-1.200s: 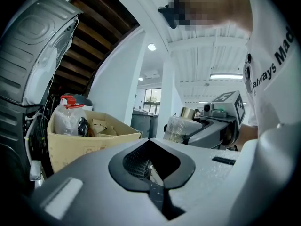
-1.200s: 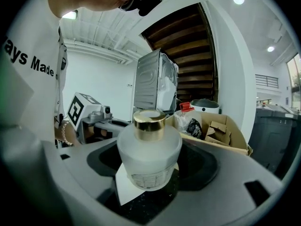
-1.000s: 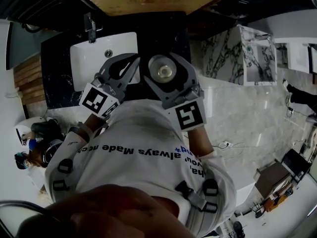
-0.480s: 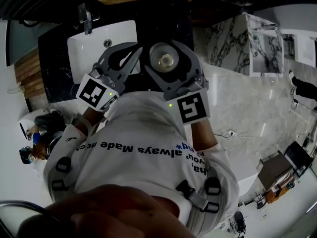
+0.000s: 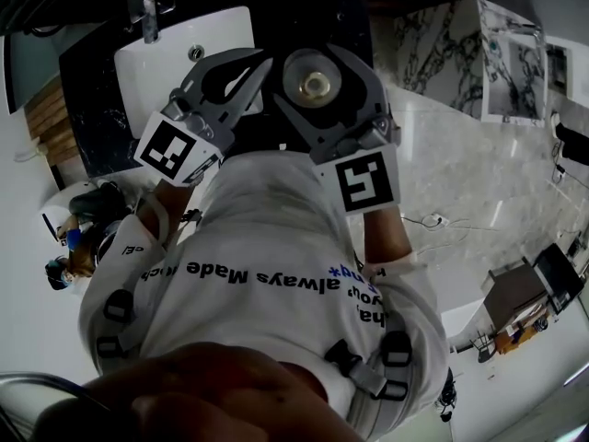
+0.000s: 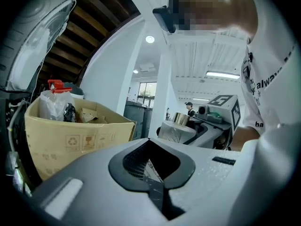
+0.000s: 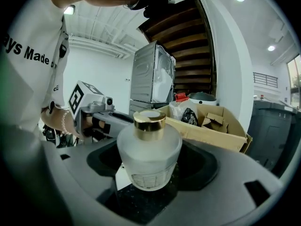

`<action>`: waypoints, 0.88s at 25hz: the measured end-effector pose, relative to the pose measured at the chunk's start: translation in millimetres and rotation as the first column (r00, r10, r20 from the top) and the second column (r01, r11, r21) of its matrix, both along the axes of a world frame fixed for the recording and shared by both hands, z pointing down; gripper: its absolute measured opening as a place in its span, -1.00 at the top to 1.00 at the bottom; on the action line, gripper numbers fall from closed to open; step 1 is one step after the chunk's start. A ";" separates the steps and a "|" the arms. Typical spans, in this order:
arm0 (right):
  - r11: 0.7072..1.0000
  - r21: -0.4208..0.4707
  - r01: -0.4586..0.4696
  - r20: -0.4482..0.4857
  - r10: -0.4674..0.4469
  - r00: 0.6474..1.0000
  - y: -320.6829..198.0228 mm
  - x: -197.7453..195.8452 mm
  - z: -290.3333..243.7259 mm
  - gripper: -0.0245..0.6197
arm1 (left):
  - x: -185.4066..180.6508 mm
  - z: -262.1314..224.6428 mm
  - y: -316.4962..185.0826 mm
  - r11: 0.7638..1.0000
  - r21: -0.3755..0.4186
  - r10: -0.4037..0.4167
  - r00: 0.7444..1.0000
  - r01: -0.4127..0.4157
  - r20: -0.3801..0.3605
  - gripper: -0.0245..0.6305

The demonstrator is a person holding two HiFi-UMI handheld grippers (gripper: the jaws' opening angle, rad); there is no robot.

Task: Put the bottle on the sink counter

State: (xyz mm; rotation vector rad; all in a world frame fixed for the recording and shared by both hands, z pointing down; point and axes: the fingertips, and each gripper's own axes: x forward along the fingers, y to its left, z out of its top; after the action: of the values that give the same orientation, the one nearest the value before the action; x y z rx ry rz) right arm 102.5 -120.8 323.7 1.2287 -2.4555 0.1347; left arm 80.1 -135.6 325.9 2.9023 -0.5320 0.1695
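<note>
Right gripper [image 5: 317, 60] is clamped on the frosted glass bottle [image 7: 149, 149], jaws on either side of its round body, gold cap [image 7: 149, 119] up. The bottle's long axis is vertical: the head view looks straight down on the cap. Left gripper [image 5: 260, 64] has its jaws together with nothing between them; it sits just beside the right one, over the right edge of the white basin [image 5: 156, 58]. The bottle is carried, not placed. It hangs over the black stone sink counter [image 5: 92, 109], on the stretch just right of the basin, with the faucet [image 5: 145, 9] well off to the far left. The right gripper view shows dark speckled stone directly under the bottle's base, but I can't tell whether the base is touching it or there's still a gap. Key relation: the target surface is straight below the bottle, so my read is that the next move is a plain vertical lower, no tilt, and release only once the base sits flat. Right side does all the work; left just needs to stay out of the way. Risk: drifting left puts it on the basin rim. A cardboard box [image 7: 211, 124] sits beyond, not in the path.
</note>
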 end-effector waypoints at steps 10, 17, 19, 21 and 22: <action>0.999 -0.050 -0.015 -0.017 0.014 1.000 -16.0 7.1 47.1 -0.10 | 16.5 41.0 -8.0 0.996 -0.078 0.036 0.999 -0.032 0.041 0.92; 0.995 -0.092 -0.029 -0.042 0.025 0.999 -26.6 16.6 85.5 -0.10 | 27.3 80.7 -18.1 0.991 -0.127 0.043 0.995 -0.031 0.094 0.92; 0.994 -0.100 -0.031 -0.050 0.026 0.998 -29.2 16.3 98.2 -0.10 | 27.3 93.5 -21.0 0.989 -0.144 0.039 0.994 -0.024 0.104 0.92; 0.994 -0.104 -0.031 -0.055 0.026 0.998 -33.6 15.1 111.8 -0.10 | 25.8 107.6 -25.9 0.988 -0.153 0.033 0.993 -0.016 0.113 0.92; 0.994 -0.107 -0.031 -0.060 0.025 0.998 -35.8 15.0 119.1 -0.10 | 25.7 115.0 -28.4 0.988 -0.152 0.032 0.993 -0.014 0.115 0.92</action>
State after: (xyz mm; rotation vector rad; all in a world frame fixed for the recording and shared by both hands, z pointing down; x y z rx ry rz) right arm 117.6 -156.6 442.8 1.2039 -2.3495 0.2336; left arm 105.9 -164.0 440.9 2.7637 -0.4820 0.3694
